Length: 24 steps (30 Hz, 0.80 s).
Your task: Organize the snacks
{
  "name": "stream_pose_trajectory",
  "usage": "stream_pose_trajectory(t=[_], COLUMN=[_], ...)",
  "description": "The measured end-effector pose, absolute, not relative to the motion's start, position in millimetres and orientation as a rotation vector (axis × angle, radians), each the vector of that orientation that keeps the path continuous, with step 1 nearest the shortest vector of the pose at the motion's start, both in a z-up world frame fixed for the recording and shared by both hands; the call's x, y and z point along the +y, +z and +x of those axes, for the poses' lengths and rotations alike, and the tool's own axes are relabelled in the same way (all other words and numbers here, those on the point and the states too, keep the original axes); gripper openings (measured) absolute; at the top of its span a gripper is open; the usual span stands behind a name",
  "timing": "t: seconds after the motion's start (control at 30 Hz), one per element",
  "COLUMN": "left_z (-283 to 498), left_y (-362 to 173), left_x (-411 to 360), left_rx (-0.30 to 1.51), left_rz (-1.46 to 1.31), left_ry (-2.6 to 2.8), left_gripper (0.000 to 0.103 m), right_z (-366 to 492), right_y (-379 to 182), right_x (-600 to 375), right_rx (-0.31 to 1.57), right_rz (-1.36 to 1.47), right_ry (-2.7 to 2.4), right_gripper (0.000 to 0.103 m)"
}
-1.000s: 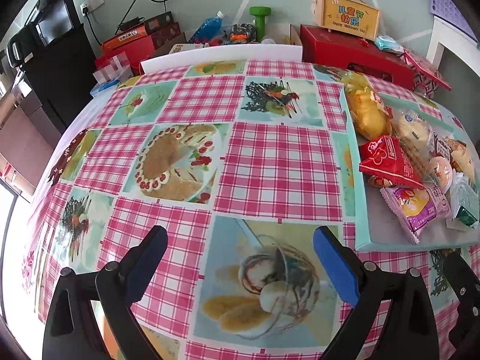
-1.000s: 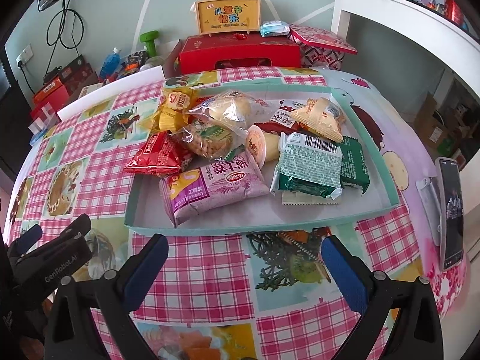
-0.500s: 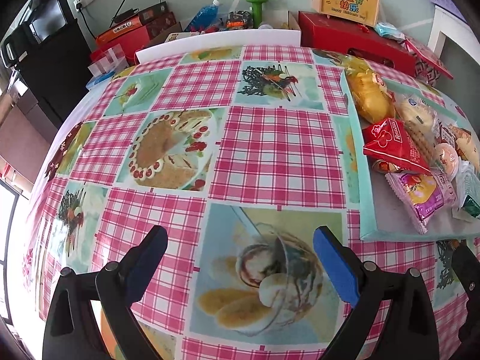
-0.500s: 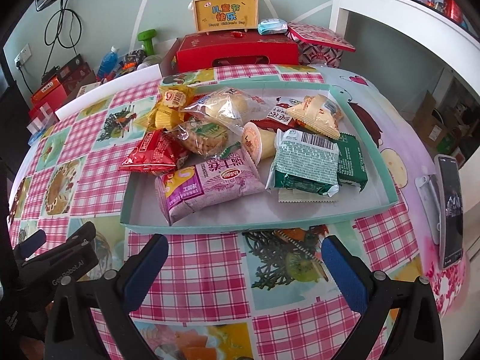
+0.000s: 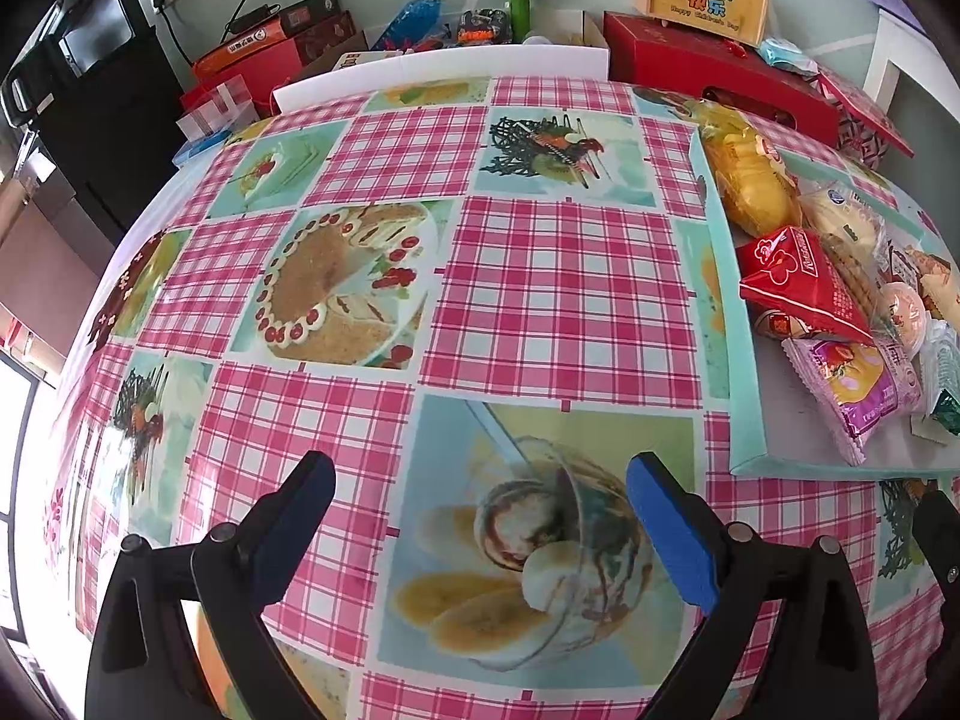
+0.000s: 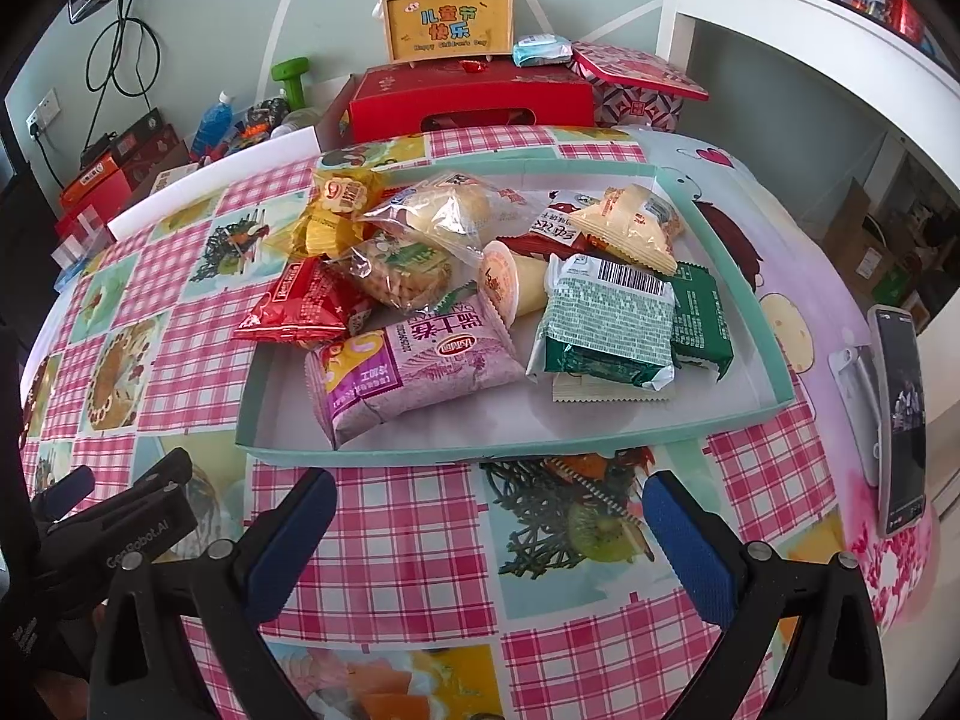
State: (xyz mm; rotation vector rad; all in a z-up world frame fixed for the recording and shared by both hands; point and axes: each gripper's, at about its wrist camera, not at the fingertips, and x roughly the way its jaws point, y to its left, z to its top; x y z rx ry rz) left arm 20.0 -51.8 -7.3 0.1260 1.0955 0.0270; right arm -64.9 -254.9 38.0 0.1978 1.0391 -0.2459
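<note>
1. Over the last second both views have crept nearer to the scene. In the right wrist view the shallow teal tray (image 6: 690, 429) fills more of the frame and its near wall sits lower than it did; in the left wrist view the tablecloth patches have slid toward the camera. Nothing in the tray has shifted: the packets lie in the same heap as a second ago.

2. The right hand-held gripper (image 6: 489, 531) hangs over the counter (image 6: 384, 516) just short of the tray's near wall, jaws spread wide and holding nothing. The left hand-held gripper (image 5: 480, 516) is likewise wide apart and empty, over bare cloth to the left of the tray.

3. The snacks are all inside the tray, piled loosely. The purple packet (image 6: 414, 366) lies nearest, the red packet (image 6: 300, 306) pokes over the left wall, the green-and-white packet (image 6: 606, 324) sits to the right on a dark green one (image 6: 699, 315), and the yellow packet (image 6: 336, 210) lies at the far left.

4. My reading: the only change is an approach, so the sorting itself stands where it stood. A jumbled heap fits either snacks just gathered into the tray or snacks waiting to be taken out and arranged; these views do not settle which.

5. A phone (image 6: 897, 414) lies at the counter's right edge, well apart from the tray.
</note>
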Motion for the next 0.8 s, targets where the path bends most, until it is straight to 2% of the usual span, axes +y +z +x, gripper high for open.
stream_pose_trajectory(t=[0.8], left_z=[20.5], left_y=[-11.1], left_x=[-50.7], left_rx=[1.101], left_rz=[0.116], left_ry=[0.038], left_gripper=[0.098], right_z=[-65.7], right_y=[36.6], right_x=[-254.5], right_rx=[1.043], right_rz=[0.199], right_ry=[-0.249], right_gripper=[0.103])
